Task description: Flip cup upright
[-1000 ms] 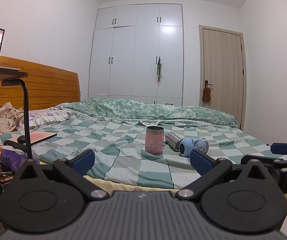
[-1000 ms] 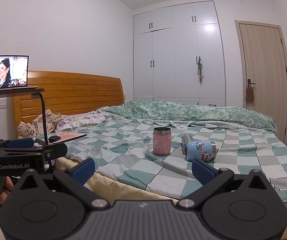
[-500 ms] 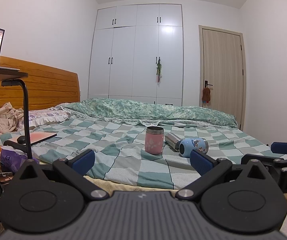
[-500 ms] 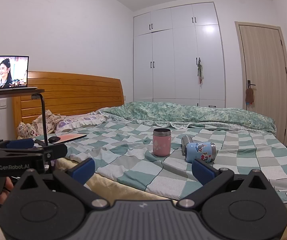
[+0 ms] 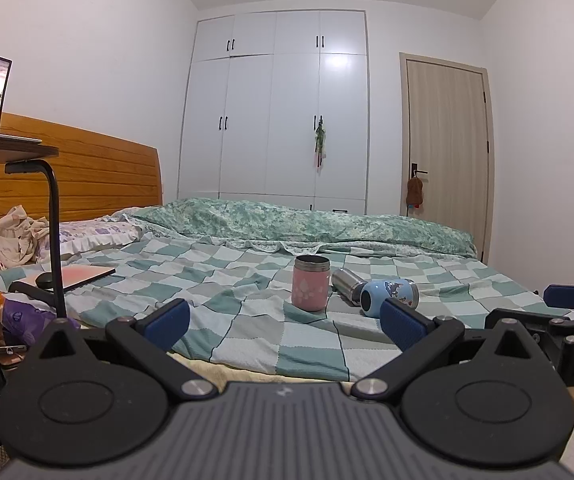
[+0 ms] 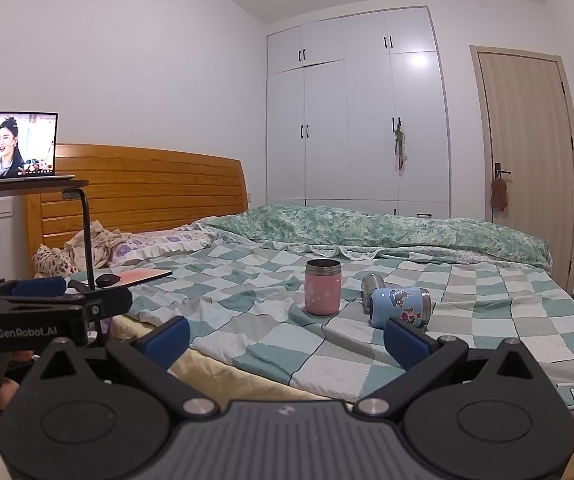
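Note:
A pink cup (image 5: pixel 310 284) (image 6: pixel 322 287) stands upright on the checked bedspread. Right of it a blue cartoon-print cup (image 5: pixel 387 297) (image 6: pixel 401 306) lies on its side, base toward me. A steel cup (image 5: pixel 345 280) (image 6: pixel 371 283) lies on its side just behind it. My left gripper (image 5: pixel 285 322) is open and empty, short of the bed edge. My right gripper (image 6: pixel 286 340) is open and empty, also short of the cups. Each gripper shows at the edge of the other's view.
The bed (image 6: pixel 467 288) has a rumpled green duvet (image 5: pixel 307 224) at the far side. A laptop stand pole (image 5: pixel 56 240) and a tablet with a mouse (image 5: pixel 71 278) sit at the left. A wardrobe and door are behind.
The right wrist view has shifted slightly; the cups sit a little lower and nearer in it. The left gripper has not visibly moved. Both stay open.

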